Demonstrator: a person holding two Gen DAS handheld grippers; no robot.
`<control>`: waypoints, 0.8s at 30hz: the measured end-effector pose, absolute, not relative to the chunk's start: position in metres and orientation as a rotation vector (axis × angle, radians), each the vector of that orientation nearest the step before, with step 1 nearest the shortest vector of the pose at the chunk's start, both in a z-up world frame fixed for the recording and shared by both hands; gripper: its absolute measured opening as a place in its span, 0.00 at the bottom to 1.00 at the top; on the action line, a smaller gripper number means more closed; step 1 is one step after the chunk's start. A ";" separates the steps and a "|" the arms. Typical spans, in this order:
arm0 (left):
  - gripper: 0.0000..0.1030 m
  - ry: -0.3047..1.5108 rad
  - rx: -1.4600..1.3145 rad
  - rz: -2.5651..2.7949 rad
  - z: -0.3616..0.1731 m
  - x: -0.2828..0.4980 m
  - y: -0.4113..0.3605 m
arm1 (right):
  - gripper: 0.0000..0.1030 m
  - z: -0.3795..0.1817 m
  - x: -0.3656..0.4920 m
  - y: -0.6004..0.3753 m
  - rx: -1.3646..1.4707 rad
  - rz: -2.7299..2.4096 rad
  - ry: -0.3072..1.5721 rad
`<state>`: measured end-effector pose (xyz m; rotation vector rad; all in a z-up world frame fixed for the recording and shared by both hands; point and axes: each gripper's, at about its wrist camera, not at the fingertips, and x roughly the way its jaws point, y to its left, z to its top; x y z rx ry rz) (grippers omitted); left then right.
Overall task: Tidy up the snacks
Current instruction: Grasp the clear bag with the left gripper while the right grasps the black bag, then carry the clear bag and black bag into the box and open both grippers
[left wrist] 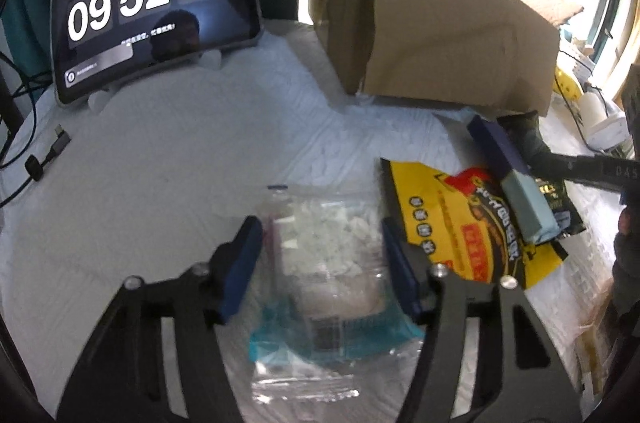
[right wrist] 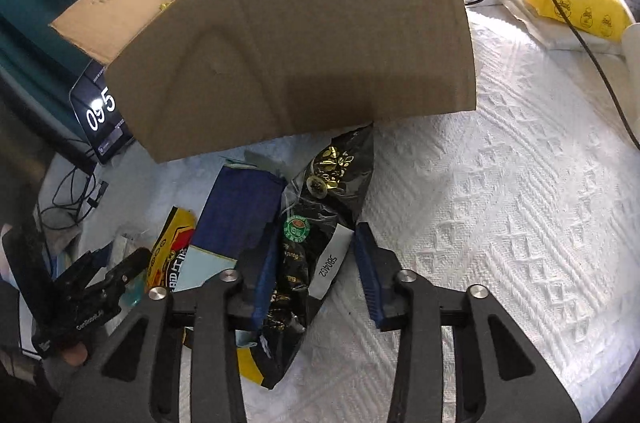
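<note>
**Both grippers down on the snack pile**

My left gripper (left wrist: pixel 322 255) sits low over a clear plastic packet (left wrist: pixel 320 263) of pale pieces with a teal printed band. The packet lies flat on the white quilted cloth (left wrist: pixel 160 183), between my two blue pads (left wrist: pixel 242 263). The left pad's tip meets the packet's edge; whether both pads press on it I cannot tell, since the film is see-through and blurred.

At two o'clock from that packet lies a yellow and black bag (left wrist: pixel 460 223), touching it. A dark blue and pale blue box (left wrist: pixel 516 183) lies across the yellow bag's far side.

My right gripper (right wrist: pixel 316 271) straddles a black bag (right wrist: pixel 320 223) with gold print and a white label. The left pad lies against the bag's side, but the right pad (right wrist: pixel 370 275) stands clear of it, so the jaws are spread and not pinching. The blue box (right wrist: pixel 236 219) lies just beside the black bag at nine o'clock.

At twelve o'clock stands an open cardboard box (right wrist: pixel 300 43), its flap leaning over the far end of the pile. A tablet (left wrist: pixel 156 11) showing a clock stands at eleven o'clock in the left wrist view.
</note>
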<state>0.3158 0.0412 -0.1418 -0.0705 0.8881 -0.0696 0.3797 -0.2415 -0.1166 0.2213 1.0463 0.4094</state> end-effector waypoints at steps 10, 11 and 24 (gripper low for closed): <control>0.58 0.875 -0.067 -0.098 -0.132 0.294 0.029 | 0.26 -0.095 0.354 -0.261 0.222 0.396 0.998; 0.58 0.868 -0.066 -0.098 -0.130 0.291 0.029 | 0.26 -0.093 0.352 -0.259 0.225 0.394 0.992; 0.58 0.772 -0.040 -0.095 -0.094 0.269 0.025 | 0.26 -0.052 0.321 -0.290 0.228 0.404 0.875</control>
